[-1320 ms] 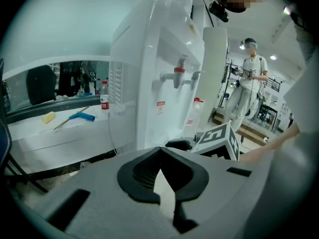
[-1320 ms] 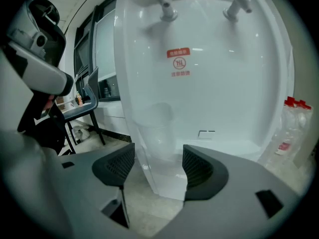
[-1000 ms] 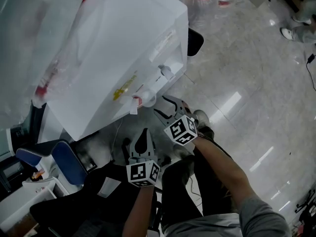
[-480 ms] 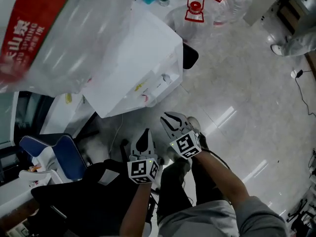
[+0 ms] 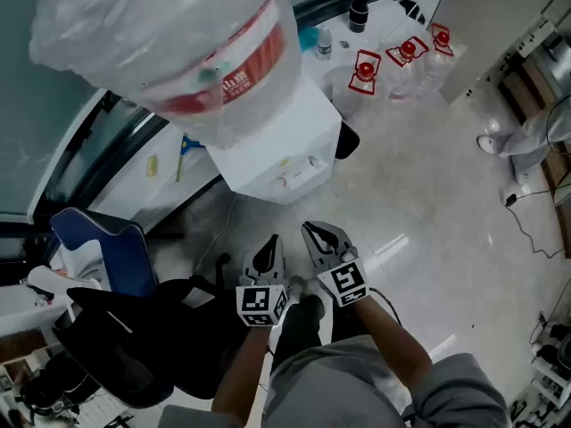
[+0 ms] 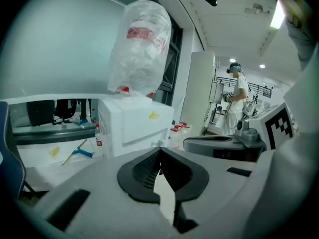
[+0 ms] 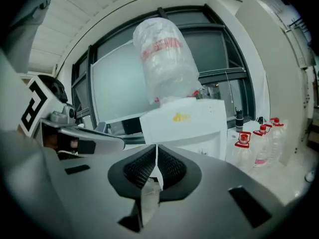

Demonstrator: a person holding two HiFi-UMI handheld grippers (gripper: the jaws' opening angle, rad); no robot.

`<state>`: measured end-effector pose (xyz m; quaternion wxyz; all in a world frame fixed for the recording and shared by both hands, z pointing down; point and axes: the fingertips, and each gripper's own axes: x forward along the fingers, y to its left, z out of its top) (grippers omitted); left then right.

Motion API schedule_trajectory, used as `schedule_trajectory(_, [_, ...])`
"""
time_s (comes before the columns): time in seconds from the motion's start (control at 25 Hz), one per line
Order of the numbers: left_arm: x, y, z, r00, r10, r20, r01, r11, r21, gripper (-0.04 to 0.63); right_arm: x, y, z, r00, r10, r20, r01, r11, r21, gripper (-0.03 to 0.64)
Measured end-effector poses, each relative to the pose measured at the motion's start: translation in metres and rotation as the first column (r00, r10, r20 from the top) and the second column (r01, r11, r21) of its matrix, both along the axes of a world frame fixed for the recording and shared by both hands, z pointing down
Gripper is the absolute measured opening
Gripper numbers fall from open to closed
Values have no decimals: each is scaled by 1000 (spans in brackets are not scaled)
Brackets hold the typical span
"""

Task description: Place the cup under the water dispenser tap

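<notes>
Right gripper view: the right gripper (image 7: 156, 148) is seen with jaws just closed, pad against pad, nothing held. The left gripper (image 6: 160, 151) is likewise closed empty, facing the water dispenser (image 6: 134, 126).

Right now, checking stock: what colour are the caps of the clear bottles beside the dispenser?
Red. The bottle caps show best in the head view.
</notes>
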<state>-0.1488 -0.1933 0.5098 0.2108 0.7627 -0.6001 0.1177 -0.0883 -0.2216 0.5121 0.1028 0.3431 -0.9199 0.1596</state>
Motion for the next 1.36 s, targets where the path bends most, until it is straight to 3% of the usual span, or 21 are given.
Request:
schedule_trajectory(0.24, [9, 11, -69, 1000, 17, 0, -17, 995, 94, 9, 3, 18, -89, 995, 36, 91, -37, 999, 16, 12])
schedule_trajectory(0.44, [9, 14, -124, 1000, 18, -14, -16, 986, 164, 9, 5, 29, -144, 993, 36, 111, -43, 997, 62, 11])
schedule_trajectory(0.76, [8, 22, -170, 998, 64, 9, -64, 968, 242, 9, 8, 49, -184, 993, 39, 111, -50, 995, 91, 11])
schedule_trajectory(1.36, [3, 30, -233, 995, 96, 28, -100, 954, 284, 9, 7, 57, -236, 996, 52, 76, -61, 992, 114, 11])
